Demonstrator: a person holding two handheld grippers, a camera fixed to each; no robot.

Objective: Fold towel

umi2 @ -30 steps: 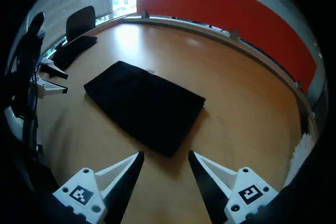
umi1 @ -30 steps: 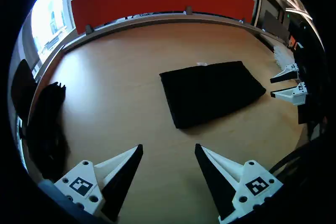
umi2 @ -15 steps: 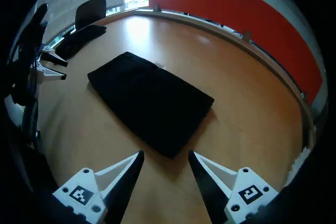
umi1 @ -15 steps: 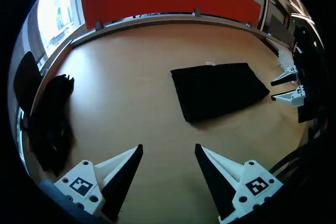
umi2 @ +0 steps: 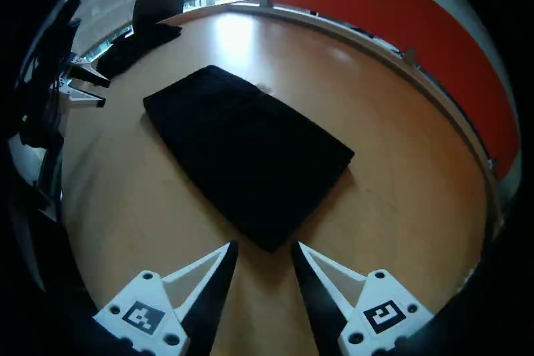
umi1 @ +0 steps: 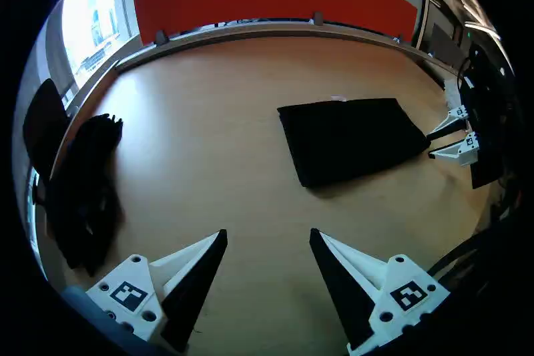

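On the wooden table (umi1: 200, 155), the black towel (umi2: 247, 155) lies flat, its long side running away to the far left from the right gripper (umi2: 262, 246), which is open and empty, just beside its near corner. The left gripper (umi1: 267, 232), open too, is farther off

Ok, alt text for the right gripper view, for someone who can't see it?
A black towel lies folded flat on a wooden table, its nearest corner just ahead of the open right hand-held gripper. The left hand-held gripper is at far left; a red partition lines the far edge.
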